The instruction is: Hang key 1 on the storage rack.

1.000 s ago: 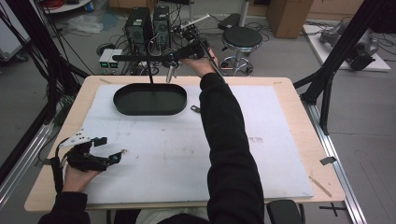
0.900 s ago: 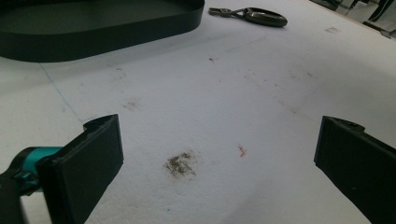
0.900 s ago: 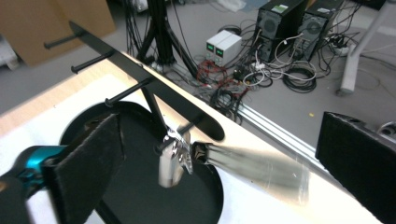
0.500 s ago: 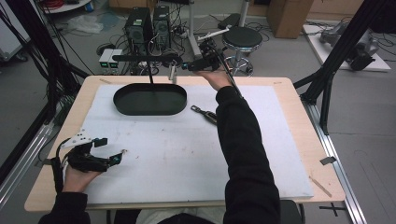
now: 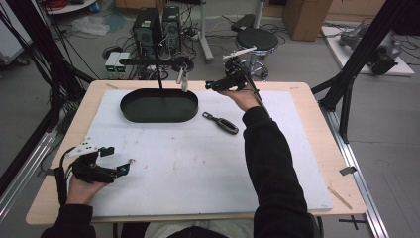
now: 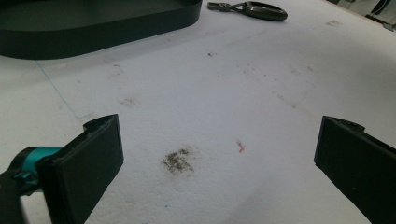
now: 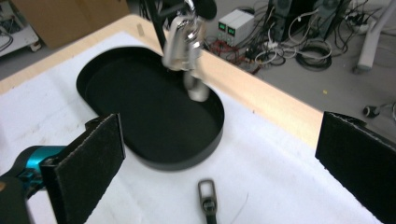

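My left gripper: near-left worktop corner, jaws wide, empty. My right gripper: far edge, jaws wide, empty. Tray: far-left. Key fob: just beside tray.

No text, label, brand or number could be read anywhere. The two small white boxes on the floor beyond the bench carried greenish displays, seen also in the right gripper view, but their figures were too small and blurred to make out. The cardboard boxes showed no legible print.
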{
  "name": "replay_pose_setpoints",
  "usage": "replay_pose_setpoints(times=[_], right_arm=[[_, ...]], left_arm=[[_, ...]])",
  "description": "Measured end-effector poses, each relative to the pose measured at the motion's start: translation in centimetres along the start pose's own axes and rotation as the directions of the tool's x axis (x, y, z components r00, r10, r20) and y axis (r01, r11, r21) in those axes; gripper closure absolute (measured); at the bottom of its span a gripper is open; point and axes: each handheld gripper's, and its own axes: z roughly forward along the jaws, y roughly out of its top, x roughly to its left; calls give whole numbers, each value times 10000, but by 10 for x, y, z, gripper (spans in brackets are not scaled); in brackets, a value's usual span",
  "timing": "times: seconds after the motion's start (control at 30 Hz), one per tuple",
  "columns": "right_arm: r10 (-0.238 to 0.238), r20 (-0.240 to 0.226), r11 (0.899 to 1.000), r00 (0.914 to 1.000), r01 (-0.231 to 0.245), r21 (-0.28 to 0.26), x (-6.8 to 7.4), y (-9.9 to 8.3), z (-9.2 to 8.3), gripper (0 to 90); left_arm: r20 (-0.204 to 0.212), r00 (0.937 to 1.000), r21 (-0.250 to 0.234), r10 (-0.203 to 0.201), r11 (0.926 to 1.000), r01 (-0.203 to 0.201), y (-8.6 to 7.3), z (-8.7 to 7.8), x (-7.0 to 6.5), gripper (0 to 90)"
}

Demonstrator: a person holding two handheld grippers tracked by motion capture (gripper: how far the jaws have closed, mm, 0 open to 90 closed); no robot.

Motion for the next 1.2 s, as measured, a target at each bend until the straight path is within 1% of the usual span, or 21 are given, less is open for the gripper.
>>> replay_pose_setpoints(times=[0.03, 0.1, 0.2, 0.3, 0.4, 0.47, 0.73, 0.97, 1.1, 1.2], right_arm=[[-27, -9, 9999, 10000, 27, 114, 0, -2, -1, 7], [-48, -17, 10000, 10000, 48, -4, -1, -7, -4, 7], [108, -94, 9999, 9999, -107, 106, -4, -19, -6, 7], [201, -50, 9997, 9998, -200, 159, -7, -31, -7, 7], [119, 49, 9993, 9999, -121, 358, -7, -42, -7, 7], [97, 28, 9992, 9999, -98, 388, -7, -48, -7, 7], [58, -40, 9989, 10000, -56, 466, -4, -64, -7, 7], [58, -105, 9980, 9999, -51, 637, 0, -75, 0, 7], [126, -121, 9962, 9998, -116, 865, -1, -83, 9, 7], [212, -128, 9933, 9997, -197, 1138, -4, -89, 18, 7]], left_arm=[[-3, 10000, 3, -1, 10000, 1, 0, 0, 0, 17], [-5, 10000, 23, -9, 10000, 9, 0, 0, 0, 17], [-9, 10000, 32, -7, 10000, 7, 0, 0, 0, 17], [4, 10000, 35, 4, 10000, -4, 0, 0, 0, 17], [2, 10000, 32, 13, 10000, -13, 0, 0, -1, 17], [-1, 10000, 47, 10, 10000, -10, 0, 0, -1, 17], [-12, 10000, 76, 18, 10000, -18, 0, 0, -1, 17], [-21, 10000, 88, 31, 10000, -30, 0, 0, -1, 17], [-14, 10000, 93, 20, 10000, -20, 0, 0, -1, 17], [-15, 10000, 108, 38, 9999, -38, 0, 0, -1, 17]])
